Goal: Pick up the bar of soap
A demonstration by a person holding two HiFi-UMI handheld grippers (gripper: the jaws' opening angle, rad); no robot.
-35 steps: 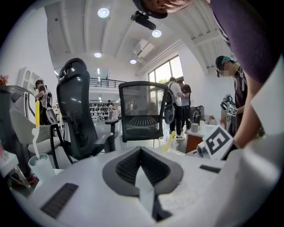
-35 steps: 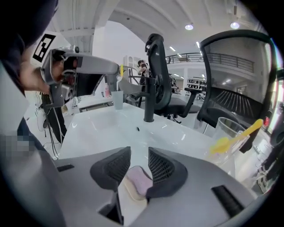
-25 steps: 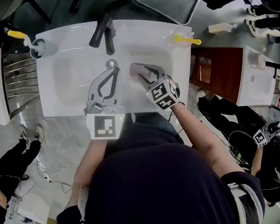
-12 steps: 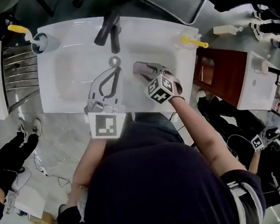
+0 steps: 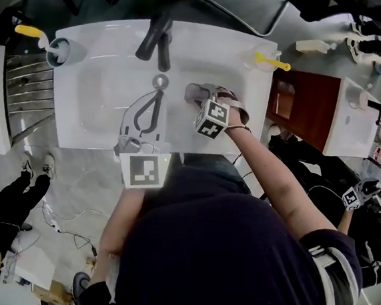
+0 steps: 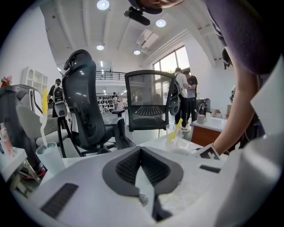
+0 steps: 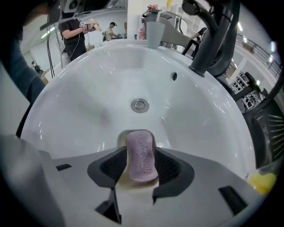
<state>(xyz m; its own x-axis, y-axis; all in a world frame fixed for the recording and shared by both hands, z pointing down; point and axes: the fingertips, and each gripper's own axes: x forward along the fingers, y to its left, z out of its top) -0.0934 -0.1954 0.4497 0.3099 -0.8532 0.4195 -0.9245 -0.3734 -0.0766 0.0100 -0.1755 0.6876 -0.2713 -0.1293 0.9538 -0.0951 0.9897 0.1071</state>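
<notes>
A pale purple bar of soap [image 7: 141, 166] lies on a beige dish [image 7: 122, 138] on the near slope of the white sink [image 7: 88, 88]. My right gripper [image 7: 141, 150] has its jaws on either side of the bar, and they are opening; the dark pads [image 7: 111, 166] stand close beside it without squeezing. In the head view the right gripper [image 5: 195, 93] reaches into the sink [image 5: 91, 91] and hides the soap. My left gripper [image 5: 159, 94] hovers over the basin near the drain [image 5: 161, 81], its jaws shut and empty [image 6: 141, 150].
A dark faucet [image 5: 156, 38] rises at the back rim. A cup with a yellow toothbrush [image 5: 262, 59] stands at the right corner, another cup [image 5: 60, 50] at the left. Office chairs [image 6: 84, 106] and people stand beyond. Other sinks flank this one.
The right gripper has crept a little further into the basin and turned slightly. The left gripper has hardly moved.
</notes>
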